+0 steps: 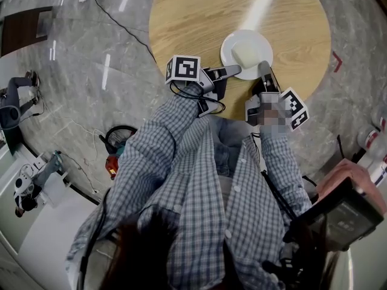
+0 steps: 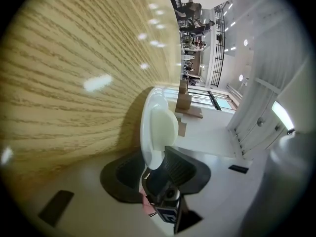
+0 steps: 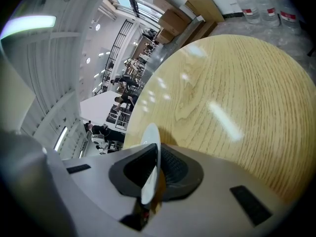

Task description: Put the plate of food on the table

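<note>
A white plate [image 1: 228,46] with a pale block of food [image 1: 248,54] lies on the near part of the round wooden table [image 1: 199,17]. My left gripper [image 1: 234,71] reaches the plate's near-left rim. In the left gripper view its jaws stand apart, the plate's rim [image 2: 146,127] runs between them without being pressed, and the food [image 2: 164,127] shows beyond. My right gripper [image 1: 264,67] is at the near-right rim. In the right gripper view the plate [image 3: 150,142] is edge-on between the pads of the right gripper [image 3: 154,169], which close on it.
The table's near edge runs just under both grippers. Cables and a red and black object [image 1: 115,147] lie on the marble floor at the left. Water bottles [image 3: 261,4] and cardboard boxes [image 3: 173,19] stand beyond the table. People stand far off.
</note>
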A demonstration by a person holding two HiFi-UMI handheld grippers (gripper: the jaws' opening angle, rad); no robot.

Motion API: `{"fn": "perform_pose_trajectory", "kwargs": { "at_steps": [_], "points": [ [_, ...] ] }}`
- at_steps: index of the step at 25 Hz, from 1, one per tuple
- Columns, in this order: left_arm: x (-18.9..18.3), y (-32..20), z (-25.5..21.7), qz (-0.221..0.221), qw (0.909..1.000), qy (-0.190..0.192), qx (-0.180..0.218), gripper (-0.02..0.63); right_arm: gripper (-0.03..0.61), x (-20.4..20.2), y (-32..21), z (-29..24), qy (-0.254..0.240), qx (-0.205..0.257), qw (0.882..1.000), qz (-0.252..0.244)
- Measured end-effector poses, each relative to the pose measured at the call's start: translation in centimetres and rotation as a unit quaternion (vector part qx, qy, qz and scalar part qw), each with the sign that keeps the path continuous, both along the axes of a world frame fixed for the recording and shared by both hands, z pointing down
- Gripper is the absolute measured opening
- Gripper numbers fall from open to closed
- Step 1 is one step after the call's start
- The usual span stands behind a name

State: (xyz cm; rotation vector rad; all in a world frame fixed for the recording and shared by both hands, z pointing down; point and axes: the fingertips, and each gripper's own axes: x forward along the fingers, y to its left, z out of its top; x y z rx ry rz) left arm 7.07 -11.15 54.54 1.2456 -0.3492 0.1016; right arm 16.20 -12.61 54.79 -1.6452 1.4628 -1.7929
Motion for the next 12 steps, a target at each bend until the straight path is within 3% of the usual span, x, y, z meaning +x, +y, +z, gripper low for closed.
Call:
{"fn": "perform_pose_trajectory", "kwargs": {
  "at_steps": [7, 12],
  "points": [
    [0.5, 1.4, -0.2, 0.077, 0.9969, 0.002, 0.016, 0.112, 0.028, 0.2, -1.5, -0.1, 0.010, 0.012, 1.000, -0.003],
    [0.4, 1.7, 0.7, 0.054, 0.9985, -0.001, -0.007, 0.112, 0.026, 0.3, -1.9, 0.3, 0.006, 0.012, 1.000, 0.007]
  ]
}}
